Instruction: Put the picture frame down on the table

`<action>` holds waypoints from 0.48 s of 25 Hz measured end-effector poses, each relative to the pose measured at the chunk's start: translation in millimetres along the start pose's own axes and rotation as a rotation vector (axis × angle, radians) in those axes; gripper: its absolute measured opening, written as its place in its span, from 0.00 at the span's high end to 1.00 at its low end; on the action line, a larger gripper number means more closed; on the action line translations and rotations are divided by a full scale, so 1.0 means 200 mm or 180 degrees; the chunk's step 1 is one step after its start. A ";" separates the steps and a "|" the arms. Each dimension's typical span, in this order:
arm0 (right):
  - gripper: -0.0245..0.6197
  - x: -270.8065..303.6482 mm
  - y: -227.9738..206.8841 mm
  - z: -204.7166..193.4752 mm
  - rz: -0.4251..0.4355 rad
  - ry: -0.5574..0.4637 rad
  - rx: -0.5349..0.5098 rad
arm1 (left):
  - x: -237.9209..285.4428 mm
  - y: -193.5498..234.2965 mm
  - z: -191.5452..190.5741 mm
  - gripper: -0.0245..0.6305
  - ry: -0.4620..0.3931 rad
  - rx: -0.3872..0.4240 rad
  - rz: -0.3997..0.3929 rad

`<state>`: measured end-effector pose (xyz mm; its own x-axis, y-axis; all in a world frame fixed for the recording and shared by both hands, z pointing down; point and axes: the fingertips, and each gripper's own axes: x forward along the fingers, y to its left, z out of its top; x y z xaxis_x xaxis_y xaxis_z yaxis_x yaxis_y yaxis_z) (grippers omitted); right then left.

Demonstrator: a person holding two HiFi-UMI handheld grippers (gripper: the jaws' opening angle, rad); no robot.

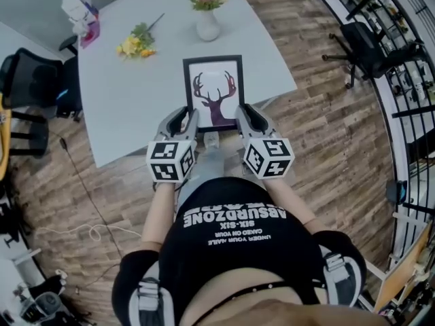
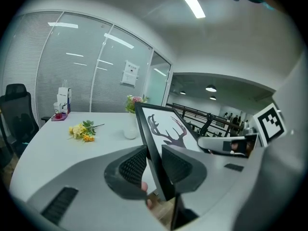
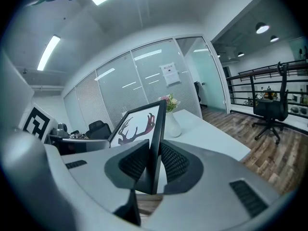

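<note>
A black picture frame (image 1: pixel 215 90) with a dark deer-head print is held over the near edge of the white table (image 1: pixel 136 107). My left gripper (image 1: pixel 189 117) is shut on the frame's lower left edge. My right gripper (image 1: pixel 240 114) is shut on its lower right edge. In the left gripper view the picture frame (image 2: pixel 161 138) stands tilted between the jaws of my left gripper (image 2: pixel 155 166). In the right gripper view the picture frame (image 3: pixel 144 129) rises edge-on from the jaws of my right gripper (image 3: pixel 154 163).
A white vase with pink flowers (image 1: pixel 207 9) stands on the table beyond the frame. A loose bunch of yellow flowers (image 1: pixel 137 43) lies at the left, a small box (image 1: pixel 83 15) at the far left corner. Office chairs stand at the left (image 1: pixel 30 80) and right (image 1: pixel 367 43).
</note>
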<state>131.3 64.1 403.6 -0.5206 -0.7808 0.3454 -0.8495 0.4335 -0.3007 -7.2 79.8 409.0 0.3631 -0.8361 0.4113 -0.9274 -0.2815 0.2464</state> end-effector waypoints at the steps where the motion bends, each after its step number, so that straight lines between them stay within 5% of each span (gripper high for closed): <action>1: 0.83 0.06 0.00 0.02 0.0005 0.0018 -0.0003 | 0.04 0.04 0.03 0.80 -0.0004 -0.0038 -0.0005; 12: 0.83 0.67 -0.08 0.21 0.0018 0.0181 -0.0011 | 0.46 0.43 0.25 0.80 0.0090 -0.0171 -0.0011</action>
<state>79.5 -66.1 416.5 -0.5293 -0.7516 0.3936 -0.8468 0.4395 -0.2997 -58.7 -45.3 423.4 0.3693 -0.8213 0.4349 -0.9203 -0.2580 0.2942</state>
